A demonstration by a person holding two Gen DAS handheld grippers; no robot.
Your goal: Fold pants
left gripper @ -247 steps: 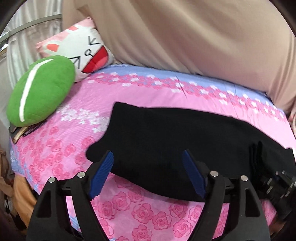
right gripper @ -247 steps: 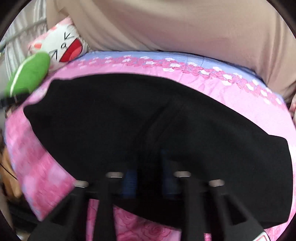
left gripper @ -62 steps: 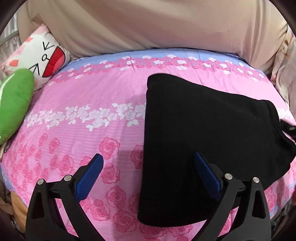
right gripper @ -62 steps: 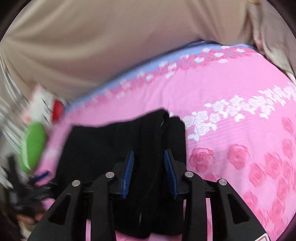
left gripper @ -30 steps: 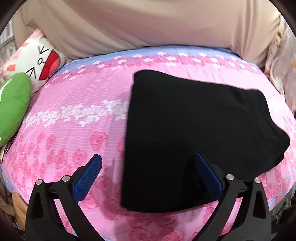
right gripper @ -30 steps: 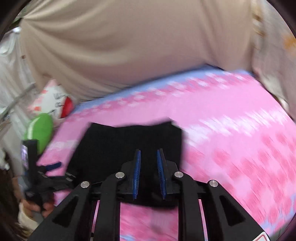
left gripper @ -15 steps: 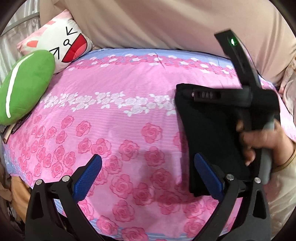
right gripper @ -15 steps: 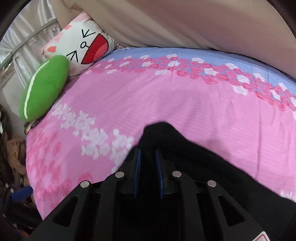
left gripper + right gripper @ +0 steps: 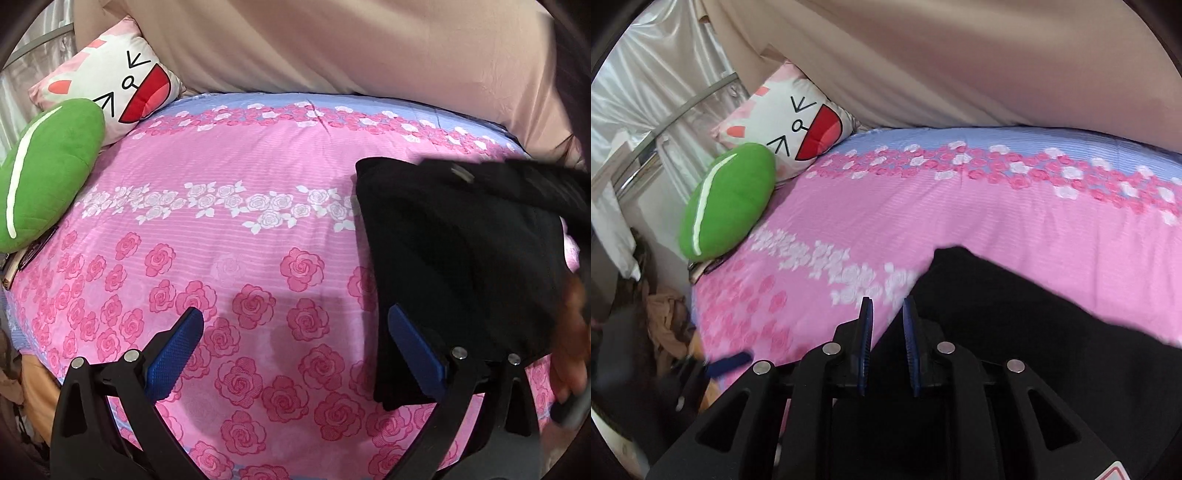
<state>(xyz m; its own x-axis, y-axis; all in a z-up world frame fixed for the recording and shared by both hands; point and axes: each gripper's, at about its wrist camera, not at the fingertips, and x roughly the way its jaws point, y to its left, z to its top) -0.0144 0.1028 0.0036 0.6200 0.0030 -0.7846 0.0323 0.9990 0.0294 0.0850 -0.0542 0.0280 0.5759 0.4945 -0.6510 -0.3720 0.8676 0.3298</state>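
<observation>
The black pants (image 9: 461, 266) lie folded into a thick rectangle on the right part of the pink bed (image 9: 236, 177). My left gripper (image 9: 295, 343) hovers wide open over bare sheet, its right finger (image 9: 413, 347) at the pants' near left edge. My right gripper (image 9: 888, 332) hangs low over the pants (image 9: 1034, 332) at their left edge, jaws a narrow gap apart; pink sheet shows through the gap and no fabric looks pinched. In the left wrist view that right gripper (image 9: 517, 181) is a dark blur across the pants' far edge, held by a hand (image 9: 572, 325).
A green cushion (image 9: 727, 203) and a white cartoon-face pillow (image 9: 790, 122) lie at the bed's far left corner. A beige curtain (image 9: 332, 48) hangs behind the bed. Metal rails (image 9: 683, 107) and clothes (image 9: 665, 317) sit beyond the left edge.
The left view has swung left, so the pants went from its middle to its right side. The right gripper travelled over the pants to their left edge, its narrow gap unchanged.
</observation>
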